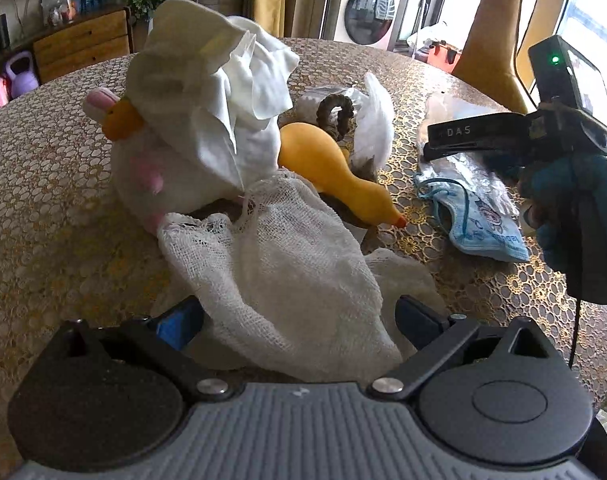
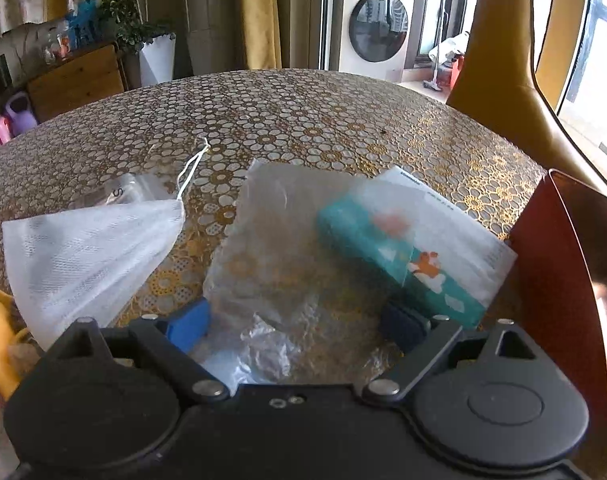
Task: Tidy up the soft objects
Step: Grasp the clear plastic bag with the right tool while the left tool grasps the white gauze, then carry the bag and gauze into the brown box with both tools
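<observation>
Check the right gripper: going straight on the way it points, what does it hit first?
Most likely the crumpled clear plastic bag, which lies between the right gripper's open fingers, on the table. The teal tissue pack sits further on, to the right. Depth is hard to judge.

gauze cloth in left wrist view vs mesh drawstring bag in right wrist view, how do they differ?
The gauze cloth is crumpled and heaped; the mesh drawstring bag lies flat and smooth.
The gauze cloth is a loose sheet with frayed edges; the mesh drawstring bag has a cord at its neck.
The gauze cloth sits between the left gripper's open fingers; the mesh drawstring bag lies beside the right gripper.
Both are white and see-through.
</observation>
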A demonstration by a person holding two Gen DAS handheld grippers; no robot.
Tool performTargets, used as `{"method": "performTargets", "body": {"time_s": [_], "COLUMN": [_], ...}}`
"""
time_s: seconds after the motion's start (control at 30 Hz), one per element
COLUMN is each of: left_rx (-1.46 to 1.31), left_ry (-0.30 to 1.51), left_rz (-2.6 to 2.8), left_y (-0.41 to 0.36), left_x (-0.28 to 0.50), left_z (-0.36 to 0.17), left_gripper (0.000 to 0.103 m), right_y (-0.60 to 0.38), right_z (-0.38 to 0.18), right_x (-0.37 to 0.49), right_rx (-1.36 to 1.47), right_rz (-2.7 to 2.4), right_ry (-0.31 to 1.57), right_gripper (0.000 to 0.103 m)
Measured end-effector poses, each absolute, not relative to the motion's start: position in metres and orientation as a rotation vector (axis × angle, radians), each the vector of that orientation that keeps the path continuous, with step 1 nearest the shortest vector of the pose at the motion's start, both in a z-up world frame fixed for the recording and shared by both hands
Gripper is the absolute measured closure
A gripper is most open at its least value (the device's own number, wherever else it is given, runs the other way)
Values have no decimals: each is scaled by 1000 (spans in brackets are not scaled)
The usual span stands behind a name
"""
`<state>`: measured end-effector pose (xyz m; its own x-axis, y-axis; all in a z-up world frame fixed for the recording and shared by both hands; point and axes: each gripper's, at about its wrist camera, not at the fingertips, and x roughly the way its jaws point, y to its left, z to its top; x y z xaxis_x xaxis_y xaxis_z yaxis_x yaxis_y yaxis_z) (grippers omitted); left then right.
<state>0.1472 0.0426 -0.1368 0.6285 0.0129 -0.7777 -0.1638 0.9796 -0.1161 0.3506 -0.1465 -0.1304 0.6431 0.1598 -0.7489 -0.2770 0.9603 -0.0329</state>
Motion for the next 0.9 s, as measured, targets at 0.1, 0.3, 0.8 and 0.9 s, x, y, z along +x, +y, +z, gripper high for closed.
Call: {"method": "performTargets", "body": {"time_s": [0.1, 0.3, 0.8, 0.9], "left_rx": [-186, -157, -155, -166], "left_ry": [886, 877, 835, 824], "left_rz": [103, 123, 135, 131], "left_y": [43, 43, 44, 41], "left_x": [149, 149, 136, 132], "left_z": [-138, -136, -121, -112], "left_gripper": [2, 22, 83, 83], "right_y": [-141, -138, -162, -173], "right_z": [-127, -121, -94, -81], "right_x": [351, 345, 328, 314], "right_rx": [-142, -147, -89, -69], "right_rz": [261, 276, 340, 369], "right_ry": [836, 816, 773, 753], "right_gripper": [24, 65, 103, 103]}}
